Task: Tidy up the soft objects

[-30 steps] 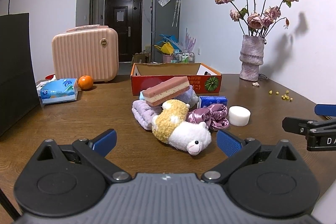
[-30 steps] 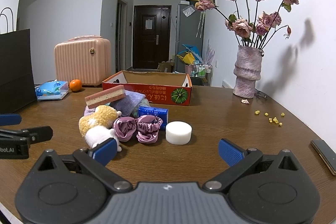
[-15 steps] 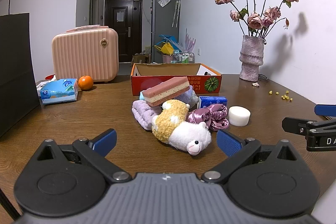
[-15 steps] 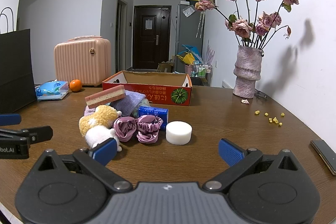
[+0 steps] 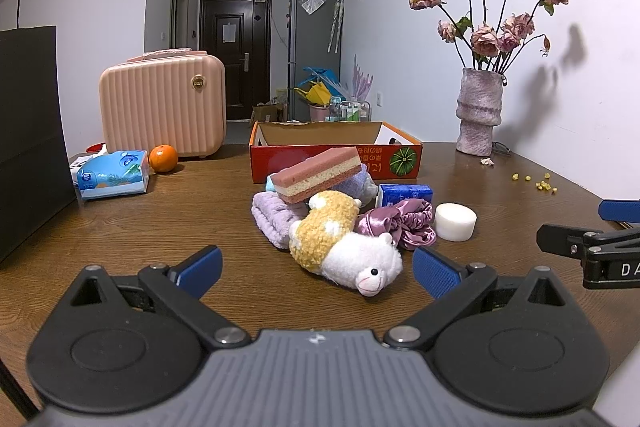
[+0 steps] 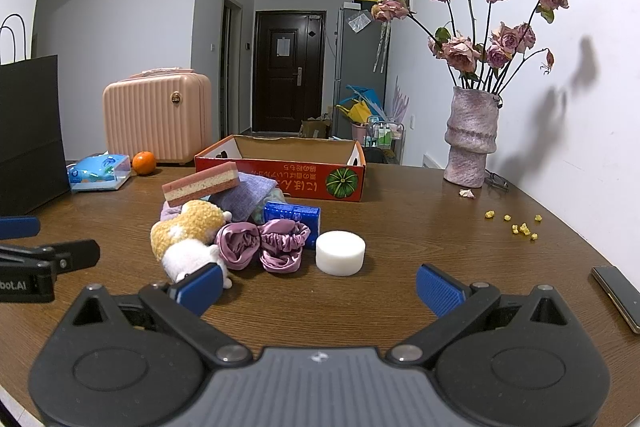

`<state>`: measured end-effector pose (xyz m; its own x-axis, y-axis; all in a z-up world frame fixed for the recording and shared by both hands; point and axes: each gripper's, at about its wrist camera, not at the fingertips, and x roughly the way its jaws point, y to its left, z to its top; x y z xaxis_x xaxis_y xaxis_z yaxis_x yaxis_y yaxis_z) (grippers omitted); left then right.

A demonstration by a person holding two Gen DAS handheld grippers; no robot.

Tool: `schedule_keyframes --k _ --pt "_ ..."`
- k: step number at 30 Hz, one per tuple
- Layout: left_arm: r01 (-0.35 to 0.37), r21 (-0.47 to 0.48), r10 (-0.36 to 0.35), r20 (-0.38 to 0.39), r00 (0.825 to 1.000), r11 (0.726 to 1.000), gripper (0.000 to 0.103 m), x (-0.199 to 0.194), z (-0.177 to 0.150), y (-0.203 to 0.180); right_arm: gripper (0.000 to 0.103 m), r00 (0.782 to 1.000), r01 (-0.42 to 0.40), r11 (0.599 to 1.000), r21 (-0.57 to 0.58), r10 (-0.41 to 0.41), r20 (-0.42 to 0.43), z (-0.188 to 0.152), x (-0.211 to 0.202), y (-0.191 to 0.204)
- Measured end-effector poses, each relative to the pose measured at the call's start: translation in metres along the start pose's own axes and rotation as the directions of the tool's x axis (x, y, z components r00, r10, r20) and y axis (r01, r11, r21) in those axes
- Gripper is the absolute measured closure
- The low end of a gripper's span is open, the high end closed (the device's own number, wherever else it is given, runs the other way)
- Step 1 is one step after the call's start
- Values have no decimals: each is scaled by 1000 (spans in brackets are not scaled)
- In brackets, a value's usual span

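Starting with the nearest soft thing is the best choice here: the plush sheep lies on its side toward the near edge of the table, at the front of the small pile. Your left gripper is wide open and holds nothing, and the sheep's head lies just ahead of the gap between its fingers. Your right gripper is also wide open and empty, with the white round block a little ahead of it.

Behind the sheep are the purple scrunchies, a folded lilac cloth, a blue packet and a pink layered sponge that rests tilted on top of the pile. The red cardboard box stands open behind them, nearer the far edge, and I think it is the place for them.

Bring the left gripper low and straight, so that the fingers pass on both sides of the sheep's body, not only its head. Close softly, because plush gives way. Lift it slowly, since its yellow back touches the cloth and scrunchies and may drag them. Keep the right gripper apart from the left one.
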<state>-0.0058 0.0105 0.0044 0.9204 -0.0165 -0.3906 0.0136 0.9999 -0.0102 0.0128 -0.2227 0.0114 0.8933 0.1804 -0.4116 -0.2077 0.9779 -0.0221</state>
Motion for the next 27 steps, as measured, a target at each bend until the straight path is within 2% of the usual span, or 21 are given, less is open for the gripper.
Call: schedule_keyframes --k 18,27 --pt "0 0 0 3 1000 1000 0 0 0 0 0 1000 -1 1000 0 1 -4 0 1 -1" --pt "-4 3 4 -3 1000 1000 0 3 0 3 0 999 -35 999 -22 34 -29 -1 16 8"
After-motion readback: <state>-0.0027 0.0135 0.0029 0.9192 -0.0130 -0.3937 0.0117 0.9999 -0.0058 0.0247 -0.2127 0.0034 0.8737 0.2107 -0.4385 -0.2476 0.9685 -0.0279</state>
